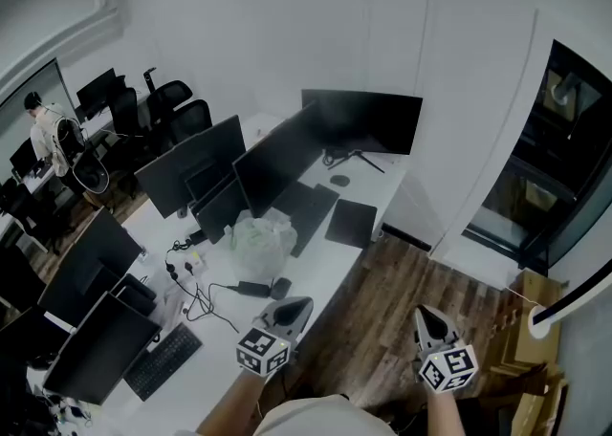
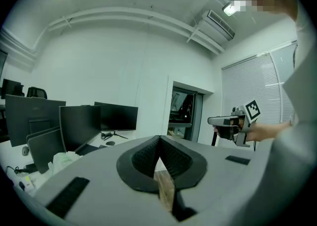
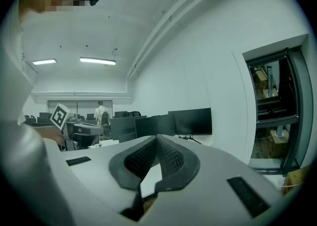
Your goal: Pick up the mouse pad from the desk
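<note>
1. Both my grippers are empty. The left gripper [image 1: 290, 310] has its jaws pressed together at the tips with nothing between them. The right gripper [image 1: 428, 321] looks the same in its own view: tips meeting, nothing caught.
2. The mouse pad [image 1: 351, 223] is the dark flat rectangle lying on the white desk [image 1: 380, 182]. It's just beside the keyboard [image 1: 308, 214], in front of the far monitor [image 1: 361, 121] and close to the desk's front edge. Both grippers are well short of it, hovering out over the floor side and pointing roughly level.
3. How it'll handle is a guess from looks. It's thin, light and floppy, probably with a grippy underside that clings to the desk. It lies dead flat, so there's no raised lip to get a jaw under.
4. I'd go for the edge or corner nearest the desk front. One option is to drag it a touch so it overhangs, then pinch the overhang. The other is to dig one jaw under a corner and peel it up.
5. The jaws need to open a little first. A narrow gap is plenty for something this thin.
6. Expect it to droop once lifted, so a firm pinch well in from the edge beats just nipping a corner.
</note>
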Demonstrator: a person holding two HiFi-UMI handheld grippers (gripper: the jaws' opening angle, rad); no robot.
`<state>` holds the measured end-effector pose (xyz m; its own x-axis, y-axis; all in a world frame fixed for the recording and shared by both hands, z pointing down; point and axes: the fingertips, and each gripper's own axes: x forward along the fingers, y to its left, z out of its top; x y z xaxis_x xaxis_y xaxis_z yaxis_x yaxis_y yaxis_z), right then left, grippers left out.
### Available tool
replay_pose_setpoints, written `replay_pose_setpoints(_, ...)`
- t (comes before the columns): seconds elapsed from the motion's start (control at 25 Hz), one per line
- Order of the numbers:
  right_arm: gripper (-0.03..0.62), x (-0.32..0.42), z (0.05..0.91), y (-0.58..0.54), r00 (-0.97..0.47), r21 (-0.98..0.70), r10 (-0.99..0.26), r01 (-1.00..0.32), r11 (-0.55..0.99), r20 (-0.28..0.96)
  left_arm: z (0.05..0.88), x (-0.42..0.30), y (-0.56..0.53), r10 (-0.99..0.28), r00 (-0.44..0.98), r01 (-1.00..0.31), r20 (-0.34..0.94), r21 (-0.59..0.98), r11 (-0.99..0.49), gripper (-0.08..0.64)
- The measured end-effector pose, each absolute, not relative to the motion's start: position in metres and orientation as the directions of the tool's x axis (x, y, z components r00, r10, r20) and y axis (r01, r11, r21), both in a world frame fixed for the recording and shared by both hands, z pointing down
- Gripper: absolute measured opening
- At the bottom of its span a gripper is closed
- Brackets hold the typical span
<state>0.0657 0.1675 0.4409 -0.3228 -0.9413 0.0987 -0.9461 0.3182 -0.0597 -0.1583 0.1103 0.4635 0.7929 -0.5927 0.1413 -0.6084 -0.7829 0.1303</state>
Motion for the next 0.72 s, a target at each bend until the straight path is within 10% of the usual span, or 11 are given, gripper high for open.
replay_pose_setpoints(0.72,0.012,0.088,0.455,0.18,-0.318,-0.093,-0.94,-0.947,0.308,0.125,0.472,-0.138,0.124,-0.601,0.783,-0.621,0.157,0.157,-0.768,0.136)
